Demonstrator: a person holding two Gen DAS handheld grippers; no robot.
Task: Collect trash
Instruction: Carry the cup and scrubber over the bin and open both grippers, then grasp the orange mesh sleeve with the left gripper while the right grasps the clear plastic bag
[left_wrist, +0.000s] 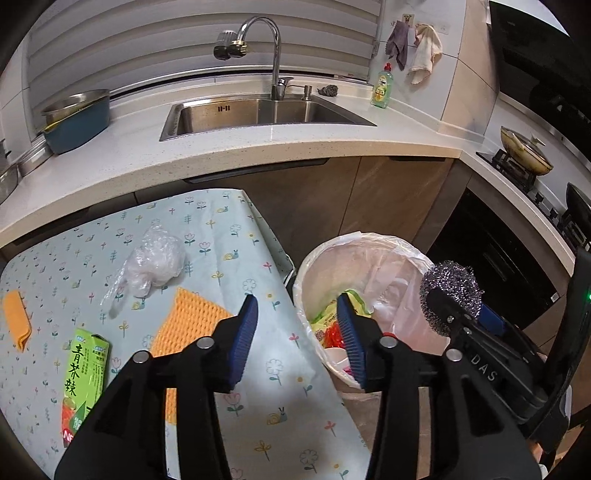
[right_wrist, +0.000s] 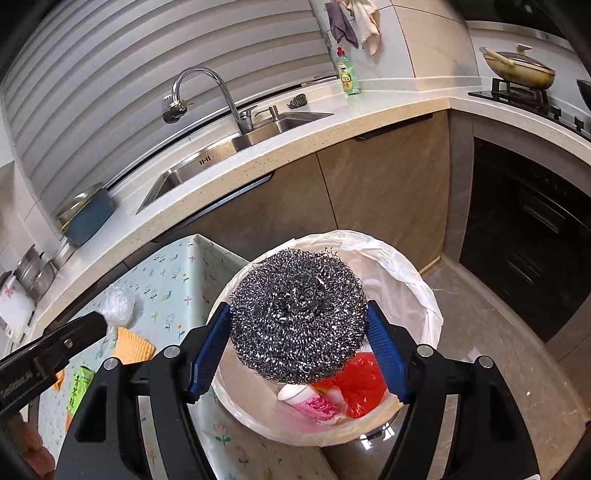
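Steel scourer (right_wrist: 298, 317) btwn R fingers (right_wrist: 384, 349)

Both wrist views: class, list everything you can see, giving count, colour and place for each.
steel scourer: one, silver, between right gripper fingers above bin
trash bin: one, white liner, on floor beside table
red bag: one, red, inside bin
pink cup: one, pink-white, inside bin
plastic wrap: one, clear, on table
orange cloth: one, orange, on table
green carton: one, green, on table
dish soap bottle: one, green, on counter
left gripper: open, empty
right gripper: holding scourer
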